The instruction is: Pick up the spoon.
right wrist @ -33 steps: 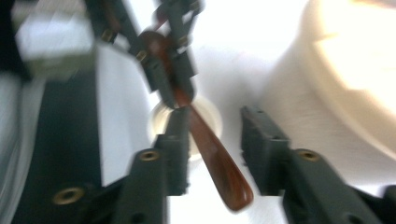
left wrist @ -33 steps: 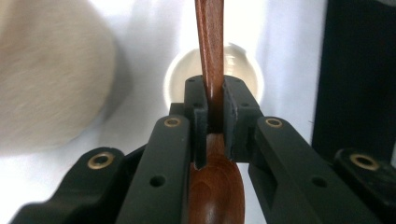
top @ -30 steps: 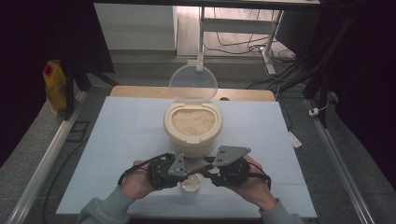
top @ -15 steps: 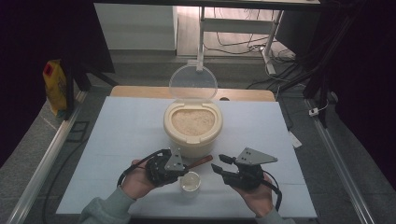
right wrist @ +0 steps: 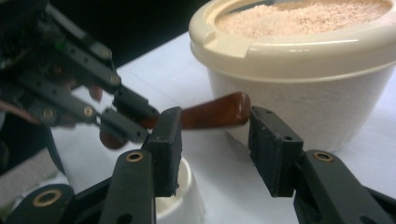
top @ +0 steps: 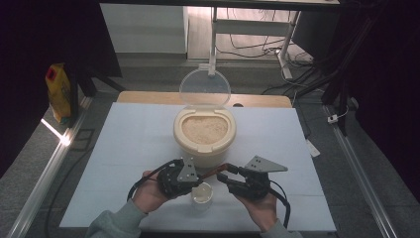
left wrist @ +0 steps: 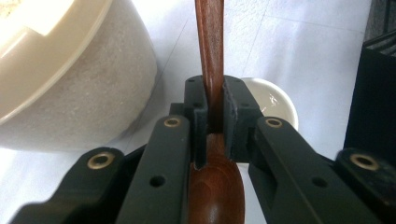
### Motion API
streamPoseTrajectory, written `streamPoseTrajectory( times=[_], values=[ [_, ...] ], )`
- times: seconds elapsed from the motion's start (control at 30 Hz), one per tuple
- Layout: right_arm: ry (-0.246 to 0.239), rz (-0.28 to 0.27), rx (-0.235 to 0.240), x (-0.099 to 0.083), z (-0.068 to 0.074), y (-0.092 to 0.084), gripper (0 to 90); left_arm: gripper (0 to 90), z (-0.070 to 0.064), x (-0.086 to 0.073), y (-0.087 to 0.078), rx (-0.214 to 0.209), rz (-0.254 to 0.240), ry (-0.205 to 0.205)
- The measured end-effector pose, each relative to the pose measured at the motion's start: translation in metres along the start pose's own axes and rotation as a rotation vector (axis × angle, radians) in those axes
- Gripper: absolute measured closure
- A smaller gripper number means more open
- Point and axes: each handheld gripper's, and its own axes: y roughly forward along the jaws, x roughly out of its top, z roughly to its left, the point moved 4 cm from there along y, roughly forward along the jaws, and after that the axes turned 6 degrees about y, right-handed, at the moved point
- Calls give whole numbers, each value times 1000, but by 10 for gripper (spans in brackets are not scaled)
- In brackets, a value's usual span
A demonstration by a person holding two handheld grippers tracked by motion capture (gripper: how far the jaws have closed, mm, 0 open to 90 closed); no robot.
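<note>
Left tongs (left wrist: 215, 105) clamping wooden spoon (left wrist: 211, 51); right tongs (right wrist: 215, 135) gaping around handle tip, lower centre; scooping rice (top: 204, 130) into cup (top: 202, 192) pending.

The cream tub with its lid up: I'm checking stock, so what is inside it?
The cream tub holds pale, fine grains nearly up to the rim. Whatever lies beneath their surface is covered.
</note>
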Motion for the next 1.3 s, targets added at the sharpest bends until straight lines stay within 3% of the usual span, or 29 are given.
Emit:
streamPoseTrajectory(
  times=[0.33,0.47,0.5,0.63,0.87,0.97,1.1,1.13,1.3],
  values=[
    [98,-69,41,5,3,8,665,800,0,0,-1,27,0,8],
    [136,-104,92,8,4,7,738,800,1,-1,-2,33,2,11],
    [136,-104,92,8,4,7,738,800,1,-1,-2,35,1,8],
    [128,-147,168,15,14,8,824,798,3,-2,-4,44,-2,7],
    [98,-160,187,19,19,10,835,785,5,-5,-6,46,-16,-5],
    [80,-167,183,19,18,9,836,697,7,-6,-7,54,-28,-18],
    [69,-176,185,20,17,6,836,529,12,-12,-15,63,-90,-88],
    [71,-177,189,21,16,6,836,505,12,-12,-15,63,-90,-88],
    [60,-182,196,20,13,2,836,372,17,-30,-26,75,-147,-181]
  ],
)
